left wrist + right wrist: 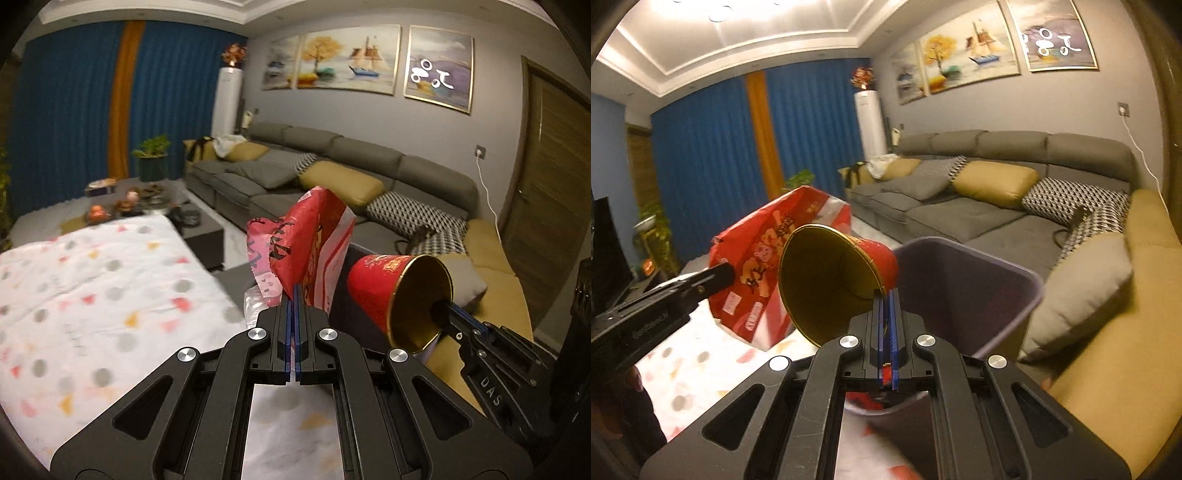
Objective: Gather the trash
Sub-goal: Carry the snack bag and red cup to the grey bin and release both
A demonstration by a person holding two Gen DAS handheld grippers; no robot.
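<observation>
Two grippers carry trash near a bin point(1015, 275). Left gripper point(294, 295) pinches a light, crinkly red wrapper point(303, 236) by its edge; right gripper point(886, 299) clamps a light, crushable paper cup point(831, 280) by its rim.

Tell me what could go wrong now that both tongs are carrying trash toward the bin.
1. The right tongs pinch only the thin rim of the red paper cup with the gold lining; tilted sideways, it could slip out before reaching the dark plastic trash bin.
2. The crumpled red and white plastic snack bag in the left tongs hangs beside the bin, over the spotted white tablecloth; released here, it would probably miss.
3. Both loads sit close together and might collide.
</observation>
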